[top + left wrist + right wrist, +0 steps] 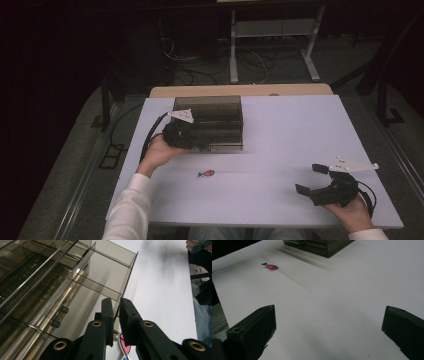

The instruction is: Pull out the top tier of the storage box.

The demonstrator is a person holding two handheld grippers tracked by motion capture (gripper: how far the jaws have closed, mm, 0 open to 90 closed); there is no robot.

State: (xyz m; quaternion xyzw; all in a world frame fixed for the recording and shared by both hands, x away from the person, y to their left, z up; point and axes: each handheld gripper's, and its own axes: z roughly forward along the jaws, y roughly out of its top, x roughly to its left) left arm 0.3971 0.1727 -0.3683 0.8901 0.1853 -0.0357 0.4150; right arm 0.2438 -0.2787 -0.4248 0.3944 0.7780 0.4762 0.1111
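Left gripper (pixel 115 315) pinches the smoky clear-plastic drawer box's (pixel 210 120) thin front edge; right gripper (pixel 315 180) waits open; grip could slip.

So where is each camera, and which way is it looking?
High view: sits above the person's side of the table, looks forward and down; both forearms, hands, the left tool and right tool show.
Left gripper view: rides the left tool, looks along its nearly closed jaws pinching the edge of the smoky clear drawer box.
Right gripper view: rides the right tool, looks across the table past its wide-apart jaws.
Shared: the fish sticker and the drawer box show in the high and right views.
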